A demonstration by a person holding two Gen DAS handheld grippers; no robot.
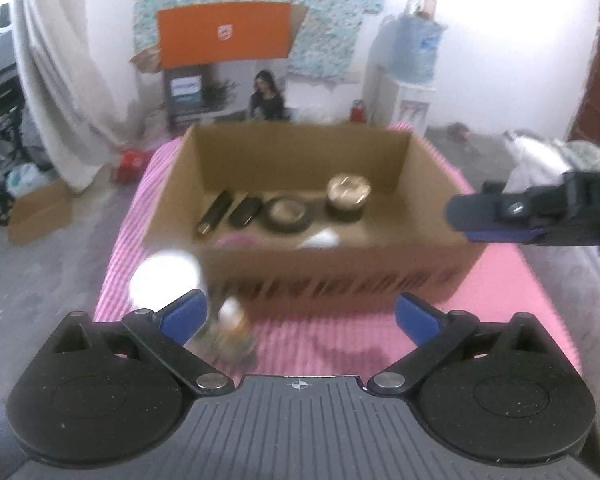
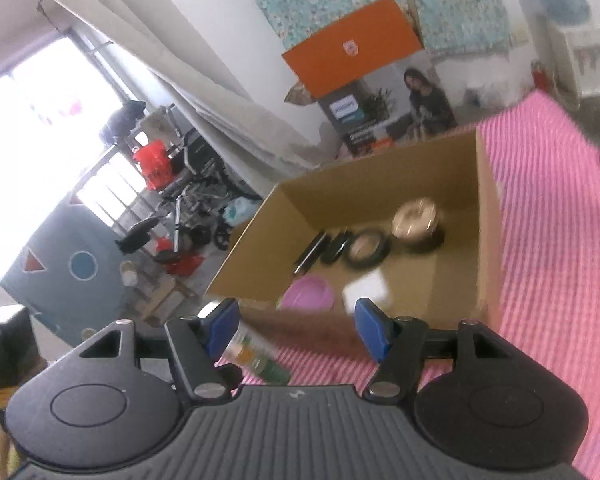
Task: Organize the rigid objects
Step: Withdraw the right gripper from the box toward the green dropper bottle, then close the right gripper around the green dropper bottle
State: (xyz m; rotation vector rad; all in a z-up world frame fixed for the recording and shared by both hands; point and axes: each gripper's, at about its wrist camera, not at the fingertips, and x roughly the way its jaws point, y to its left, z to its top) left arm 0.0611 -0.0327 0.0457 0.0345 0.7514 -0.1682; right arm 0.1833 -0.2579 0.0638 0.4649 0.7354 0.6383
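Pink striped mat [image 1: 500, 288] across centre frame, a curtain [image 1: 60, 80] upper left, a water dispenser [image 1: 414, 96] upper right. Open cardboard box [image 1: 300, 160] mid-frame holds dark cases and round tins [image 1: 348, 194]. Left gripper [image 1: 300, 312] jaws spread wide, empty; a blurred bottle [image 1: 232, 332] lies beside them. Right gripper [image 2: 296, 328] jaws part-open, nothing pinched.

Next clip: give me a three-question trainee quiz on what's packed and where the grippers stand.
1. True or false: the left gripper holds an item.
2. Which lies inside the cardboard box? A) round tin B) water jug C) orange carton
3. What colour is the striped cloth under the box?

Key: 1 false, its jaws stand wide and empty. 2 A. 3 pink.
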